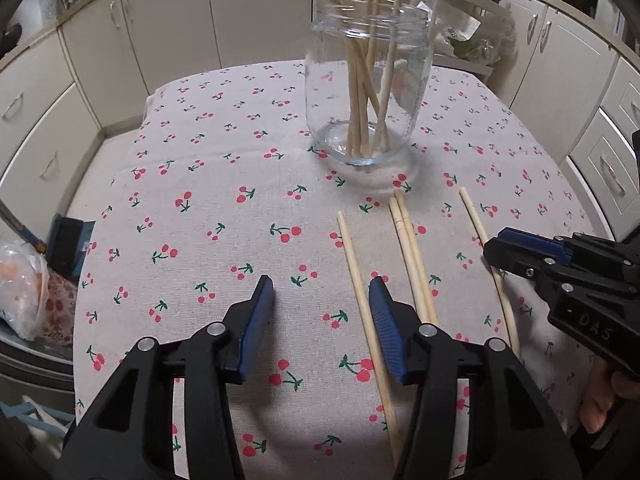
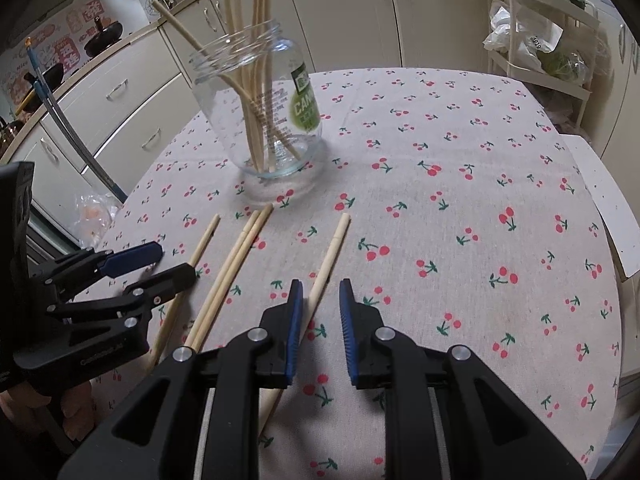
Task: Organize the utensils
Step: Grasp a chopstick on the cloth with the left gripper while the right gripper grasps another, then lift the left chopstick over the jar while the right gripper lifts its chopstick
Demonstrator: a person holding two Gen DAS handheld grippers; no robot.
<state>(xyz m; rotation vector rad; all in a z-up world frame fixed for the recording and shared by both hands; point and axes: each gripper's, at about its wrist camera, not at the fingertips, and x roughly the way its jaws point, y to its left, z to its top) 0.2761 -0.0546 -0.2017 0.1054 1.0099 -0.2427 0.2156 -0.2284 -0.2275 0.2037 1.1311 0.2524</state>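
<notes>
A clear glass jar (image 1: 320, 80) (image 2: 224, 112) stands upright on the cherry-print tablecloth (image 1: 224, 208) with several wooden chopsticks in it. Several loose chopsticks lie in front of it. My left gripper (image 1: 320, 292) (image 2: 178, 260) is open over the leftmost chopstick (image 1: 354, 256) (image 2: 206, 236), which runs between the jaws close to the right finger, untouched. A pair of chopsticks (image 1: 408, 240) (image 2: 244, 244) lies just to its right. My right gripper (image 2: 320, 292) (image 1: 494, 240) has a narrow gap and hovers over the rightmost chopstick (image 2: 334, 244) (image 1: 472, 216), pads off it.
Cream cabinets (image 1: 100, 60) ring the table. A plastic bag with orange contents (image 1: 20, 288) sits off the table's left edge. A rack with bags (image 2: 536, 40) stands at the back right, and a white chair edge (image 2: 608, 208) lies along the right side.
</notes>
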